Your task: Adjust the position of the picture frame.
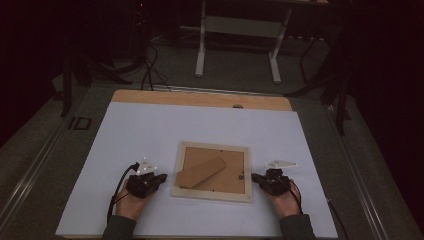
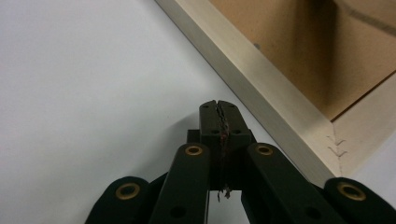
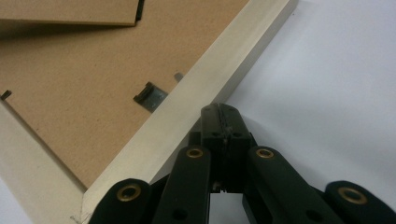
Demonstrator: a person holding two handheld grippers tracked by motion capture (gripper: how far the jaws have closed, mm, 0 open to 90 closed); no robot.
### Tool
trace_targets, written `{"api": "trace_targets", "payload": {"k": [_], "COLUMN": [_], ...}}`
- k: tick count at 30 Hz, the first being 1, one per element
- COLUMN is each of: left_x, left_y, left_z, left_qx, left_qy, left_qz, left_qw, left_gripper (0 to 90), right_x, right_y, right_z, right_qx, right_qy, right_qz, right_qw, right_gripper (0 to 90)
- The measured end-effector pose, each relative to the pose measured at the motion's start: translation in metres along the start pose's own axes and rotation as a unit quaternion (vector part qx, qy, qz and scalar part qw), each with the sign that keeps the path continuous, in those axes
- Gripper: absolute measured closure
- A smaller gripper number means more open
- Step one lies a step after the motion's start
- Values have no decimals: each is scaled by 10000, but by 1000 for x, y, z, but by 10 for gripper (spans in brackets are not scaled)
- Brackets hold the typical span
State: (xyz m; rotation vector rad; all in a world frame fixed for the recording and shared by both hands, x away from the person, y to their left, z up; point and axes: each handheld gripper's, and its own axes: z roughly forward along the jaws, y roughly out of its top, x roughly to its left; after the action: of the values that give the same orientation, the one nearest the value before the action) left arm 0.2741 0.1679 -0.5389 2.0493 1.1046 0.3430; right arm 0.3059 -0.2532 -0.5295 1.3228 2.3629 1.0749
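the pale wooden picture frame [image 1: 212, 171] is lying face down near the middle of the white sheet covering the table [image 1: 150, 130], its brown fibreboard backing [image 1: 220, 175] facing up with a brown cardboard easel flap [image 1: 201, 172] lying slantwise across it. the person's left gripper [image 1: 159, 178] is resting on the sheet just beside the frame's left side, and the right gripper [image 1: 256, 177] is sitting at the frame's right side; both sets of jaws are clenched tight with nothing between them. in the right gripper view the closed tip [image 3: 219, 112] is lying against the outer edge of the pale rail [image 3: 196, 116], close to a small dark metal retaining tab [image 3: 150, 96] that is pinning the backing. the left gripper view is showing its closed tip [image 2: 218, 109] near the rail [image 2: 261, 84] but apart from it.

judging from this, the step in hand is getting at the backing. to do it well, the person should be steadying the frame with one closed tip while the other is working a tab, pushing level so the frame is not sliding on the smooth sheet.

the sheet is lying on a light wood tabletop [image 1: 200, 98]. beyond, the dim room is showing grey carpet [image 1: 235, 65], a white-legged stand [image 1: 237, 40] and dark cables [image 1: 150, 70]
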Motion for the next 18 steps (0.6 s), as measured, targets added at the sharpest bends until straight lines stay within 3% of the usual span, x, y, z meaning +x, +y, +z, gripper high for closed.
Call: {"api": "trace_targets", "payload": {"k": [18], "left_x": [-7], "left_y": [2], "left_z": [6], "left_qx": [15], "left_qy": [-113], "left_qz": [102], "left_qw": [9999], "left_gripper": [900], "right_x": [5], "right_y": [-4], "right_z": [-2], "right_qx": [83], "right_qy": [194], "right_qz": [73], "right_qw": [9998], "right_gripper": [897]}}
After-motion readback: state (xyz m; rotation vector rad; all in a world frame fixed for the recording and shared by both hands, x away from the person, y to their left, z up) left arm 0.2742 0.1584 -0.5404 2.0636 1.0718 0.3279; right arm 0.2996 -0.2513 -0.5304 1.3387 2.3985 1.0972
